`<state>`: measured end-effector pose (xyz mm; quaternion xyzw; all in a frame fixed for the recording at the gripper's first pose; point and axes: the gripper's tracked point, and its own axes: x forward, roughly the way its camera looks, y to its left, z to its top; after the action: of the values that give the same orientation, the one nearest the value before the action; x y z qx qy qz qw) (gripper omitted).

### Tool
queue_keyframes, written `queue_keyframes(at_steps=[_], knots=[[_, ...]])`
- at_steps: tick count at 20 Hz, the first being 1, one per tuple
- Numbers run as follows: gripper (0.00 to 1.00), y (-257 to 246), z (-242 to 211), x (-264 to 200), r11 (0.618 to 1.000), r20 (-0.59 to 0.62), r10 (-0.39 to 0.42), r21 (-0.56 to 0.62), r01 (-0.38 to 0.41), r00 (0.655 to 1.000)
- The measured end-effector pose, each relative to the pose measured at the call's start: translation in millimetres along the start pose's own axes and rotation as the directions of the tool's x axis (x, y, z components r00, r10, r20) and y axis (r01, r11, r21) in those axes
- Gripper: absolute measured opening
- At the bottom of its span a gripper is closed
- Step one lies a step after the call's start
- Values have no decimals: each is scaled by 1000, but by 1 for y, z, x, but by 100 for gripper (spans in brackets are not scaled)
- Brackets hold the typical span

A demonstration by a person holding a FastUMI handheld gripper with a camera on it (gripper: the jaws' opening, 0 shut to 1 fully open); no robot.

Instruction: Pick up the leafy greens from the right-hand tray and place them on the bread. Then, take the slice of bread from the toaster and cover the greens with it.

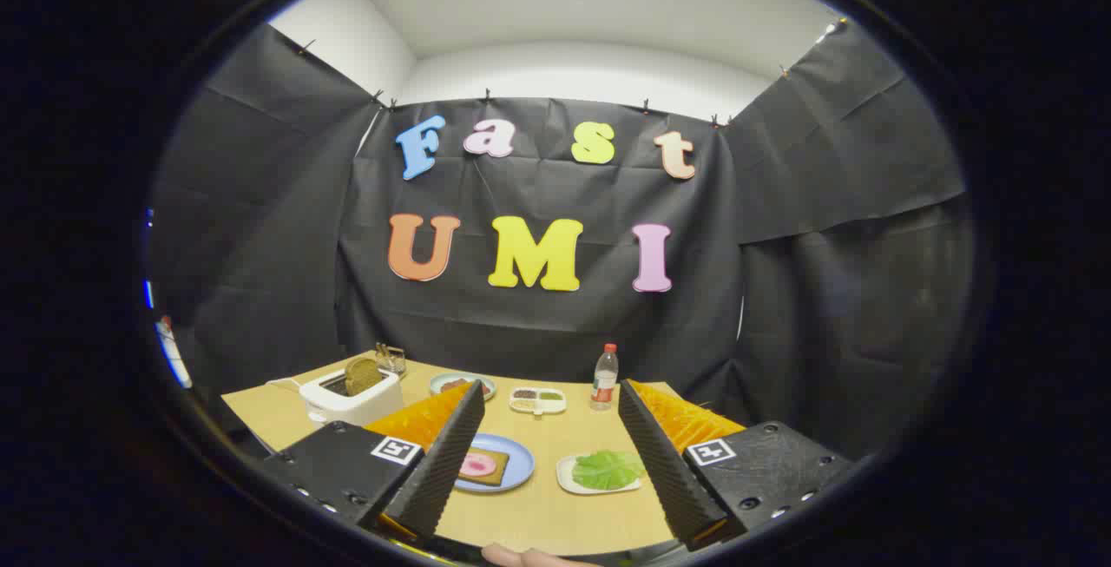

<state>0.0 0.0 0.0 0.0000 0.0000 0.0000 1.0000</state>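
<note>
- Hovering wide open and empty above the near edge of the table (555, 524), the gripper (548, 454) has nothing between its fingers, so no part of the task looks done yet.
- Just ahead, close by the right finger, the leafy greens (608, 469) lie on a small white tray (566, 478). A thin, limp leaf could slip out of a shallow pinch, and a low approach could catch the tray's rim and push it along the table.
- Beside the left finger sits a blue plate (519, 469) with a slice of bread (488, 466) on it, topped by something pink. A careless drop could leave the greens hanging off the bread or on the plate.
- Farther back, a divided dish (538, 400), a bottle (605, 378) and a small bowl (463, 385) stand mid-table; a wide swing could knock the bottle over.
- Farthest left, the toaster (351, 397) holds the second slice (363, 374) upright in its slot. Pulling it at an angle could jam it, crumble it, or drag the light toaster along.
</note>
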Motion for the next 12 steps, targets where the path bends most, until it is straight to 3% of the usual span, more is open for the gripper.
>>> queue_keyframes(at_steps=[12], knots=[[95,-10,-6,5,1000,-15,-12,28,12,1000]])
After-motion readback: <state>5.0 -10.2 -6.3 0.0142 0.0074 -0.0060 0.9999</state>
